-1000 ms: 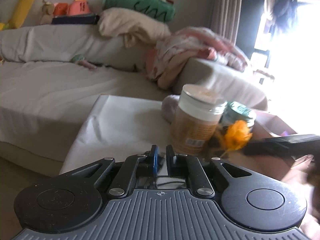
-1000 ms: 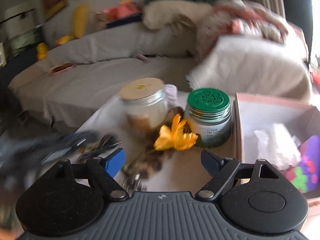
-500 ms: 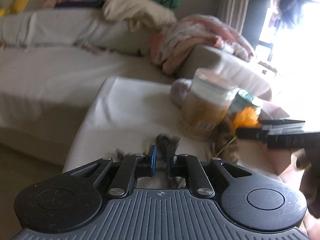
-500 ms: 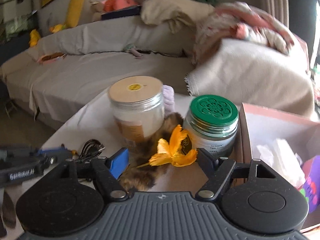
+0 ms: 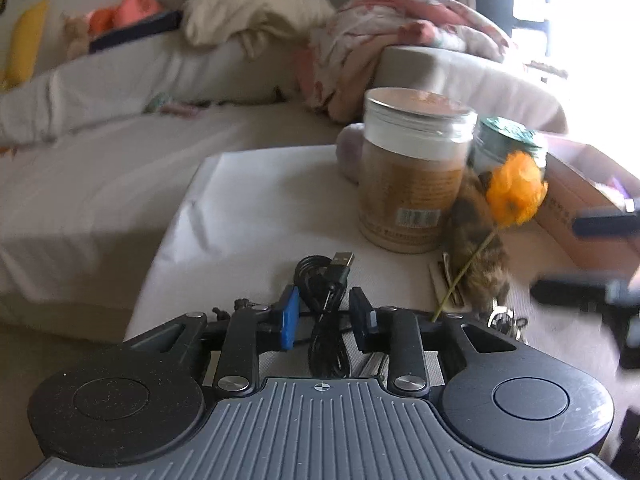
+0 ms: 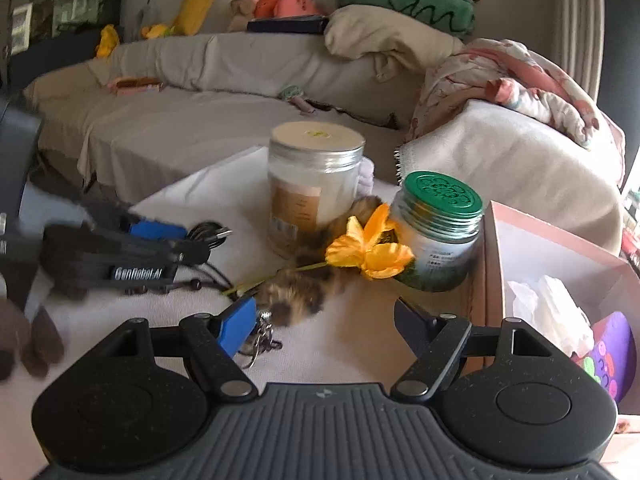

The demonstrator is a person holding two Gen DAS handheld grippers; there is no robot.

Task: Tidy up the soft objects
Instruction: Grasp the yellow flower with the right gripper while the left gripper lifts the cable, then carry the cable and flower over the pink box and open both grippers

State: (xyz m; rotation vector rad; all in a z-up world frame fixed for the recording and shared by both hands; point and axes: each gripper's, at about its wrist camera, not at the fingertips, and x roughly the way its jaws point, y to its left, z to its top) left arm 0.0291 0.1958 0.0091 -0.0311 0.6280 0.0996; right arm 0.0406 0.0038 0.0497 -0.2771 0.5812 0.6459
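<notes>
Two grippers work over the white table (image 6: 224, 184). The left gripper (image 5: 325, 312) has its jaws apart either side of a black cable (image 5: 326, 292), not pinching it. The right gripper (image 6: 325, 318) is spread wide, empty. At its 12 o'clock lies a furry tail (image 6: 296, 288) under an orange flower (image 6: 368, 246), between two jars. At 3 o'clock sits a pink box (image 6: 560, 240).
</notes>
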